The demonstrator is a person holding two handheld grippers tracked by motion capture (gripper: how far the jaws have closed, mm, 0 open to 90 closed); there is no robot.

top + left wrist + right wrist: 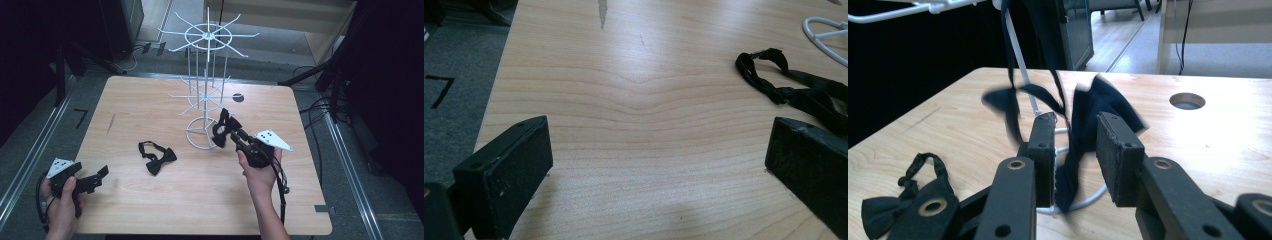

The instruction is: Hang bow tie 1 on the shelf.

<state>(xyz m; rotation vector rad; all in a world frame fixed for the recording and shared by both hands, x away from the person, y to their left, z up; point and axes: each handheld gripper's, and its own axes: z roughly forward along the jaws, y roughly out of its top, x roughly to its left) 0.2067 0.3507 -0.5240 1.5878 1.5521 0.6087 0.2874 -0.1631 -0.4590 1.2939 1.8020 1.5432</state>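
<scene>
A white wire rack [206, 90] stands at the middle of the wooden table [150, 210]. One black bow tie [223, 127] hangs by its strap from a lower arm of the rack and looks blurred. My right gripper [235, 134] reaches to it from the right. In the right gripper view the hanging bow tie [1098, 100] dangles between the jaws of my right gripper [1075, 135], with a gap beside the right pad, so nothing is pinched. A second bow tie [159, 158] lies flat on the table. My left gripper [101, 177] rests open near the front left corner, jaws wide and empty [659, 150].
The lying bow tie's strap [784, 90] and the rack's ring base [824, 35] sit ahead and right of the left gripper. A round hole [238, 97] is cut in the table behind the rack. Dark stands and cables line the floor around the table.
</scene>
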